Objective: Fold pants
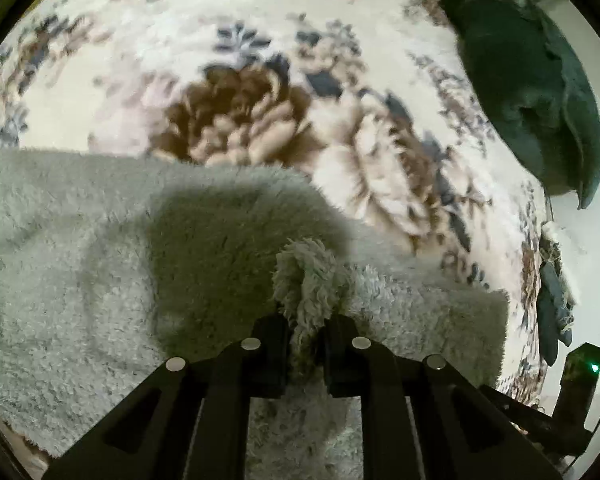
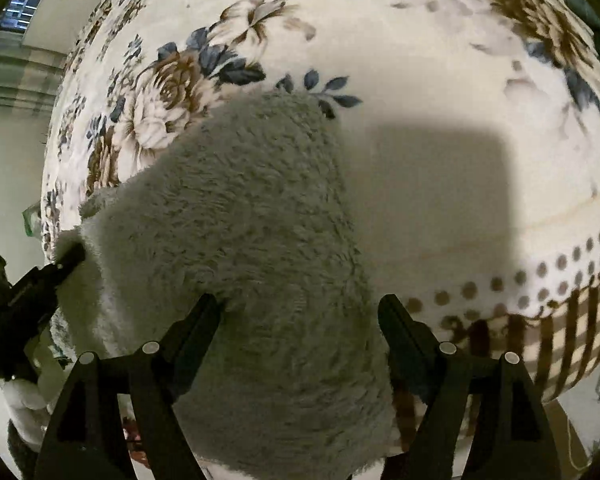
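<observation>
Floral blanket (image 1: 260,32) under everything. Your left gripper (image 1: 306,330) is pinching a tuft of the fluffy grey pants (image 1: 80,260) (dark green cloth (image 1: 528,92) at 2 o'clock). Your right gripper (image 2: 300,312) is spread wide, pants (image 2: 240,220) between its fingers.

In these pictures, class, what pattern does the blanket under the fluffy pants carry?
The blanket is cream with brown-and-blue flowers, clearest in the right wrist view.

Ahead of our claws we see a floral blanket (image 1: 260,40) spread wide. Far ahead to the right of our left claw lies a dark green cloth (image 1: 528,92).
</observation>
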`<state>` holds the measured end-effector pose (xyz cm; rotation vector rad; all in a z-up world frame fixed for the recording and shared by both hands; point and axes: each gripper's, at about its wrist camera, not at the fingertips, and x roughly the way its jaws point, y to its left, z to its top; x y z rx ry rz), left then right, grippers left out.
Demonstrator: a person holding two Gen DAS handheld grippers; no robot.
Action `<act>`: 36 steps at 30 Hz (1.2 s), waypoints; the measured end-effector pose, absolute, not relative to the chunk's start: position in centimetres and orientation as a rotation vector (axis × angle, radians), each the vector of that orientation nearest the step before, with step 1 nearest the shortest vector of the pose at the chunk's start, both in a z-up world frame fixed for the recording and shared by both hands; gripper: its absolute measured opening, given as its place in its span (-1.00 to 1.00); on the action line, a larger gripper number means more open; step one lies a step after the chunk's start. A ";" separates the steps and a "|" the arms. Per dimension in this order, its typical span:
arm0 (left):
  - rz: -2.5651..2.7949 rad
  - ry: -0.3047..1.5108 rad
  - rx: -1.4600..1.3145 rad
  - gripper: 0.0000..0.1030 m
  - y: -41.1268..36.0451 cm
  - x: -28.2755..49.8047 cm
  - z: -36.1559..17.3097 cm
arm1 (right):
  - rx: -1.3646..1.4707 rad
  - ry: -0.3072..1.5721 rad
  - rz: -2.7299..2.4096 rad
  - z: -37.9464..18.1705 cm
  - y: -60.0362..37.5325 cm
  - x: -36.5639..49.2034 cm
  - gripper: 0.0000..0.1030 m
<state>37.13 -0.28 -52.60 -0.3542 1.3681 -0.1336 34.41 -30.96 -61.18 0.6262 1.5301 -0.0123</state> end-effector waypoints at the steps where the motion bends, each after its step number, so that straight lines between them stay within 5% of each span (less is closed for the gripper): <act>1: -0.132 1.387 -0.365 -0.72 -0.3 37.2 -53.1 | 0.621 1.531 -0.011 -61.2 -30.6 34.5 0.62; 4: -0.141 1.398 -0.409 -0.42 0.0 36.7 -52.9 | 0.594 1.511 -0.015 -60.5 -30.0 34.7 0.80; 6: -0.121 1.356 -0.414 0.33 0.7 35.6 -51.5 | 0.562 1.478 -0.022 -59.4 -29.6 34.7 0.84; 8: -0.094 1.314 -0.438 0.54 1.7 34.5 -50.2 | 0.535 1.457 -0.024 -58.1 -29.5 34.3 0.86; 19: 0.289 1.182 -0.545 0.54 12.9 23.1 -45.6 | 0.383 1.452 0.094 -52.9 -20.6 32.5 0.93; 30: 0.485 1.053 -0.937 0.54 27.1 22.5 -52.7 | 0.317 1.521 0.136 -56.6 -12.2 35.8 0.92; 36: 0.455 1.104 -0.923 0.54 30.5 26.7 -56.1 | 0.274 1.545 0.102 -57.7 -12.7 37.7 0.92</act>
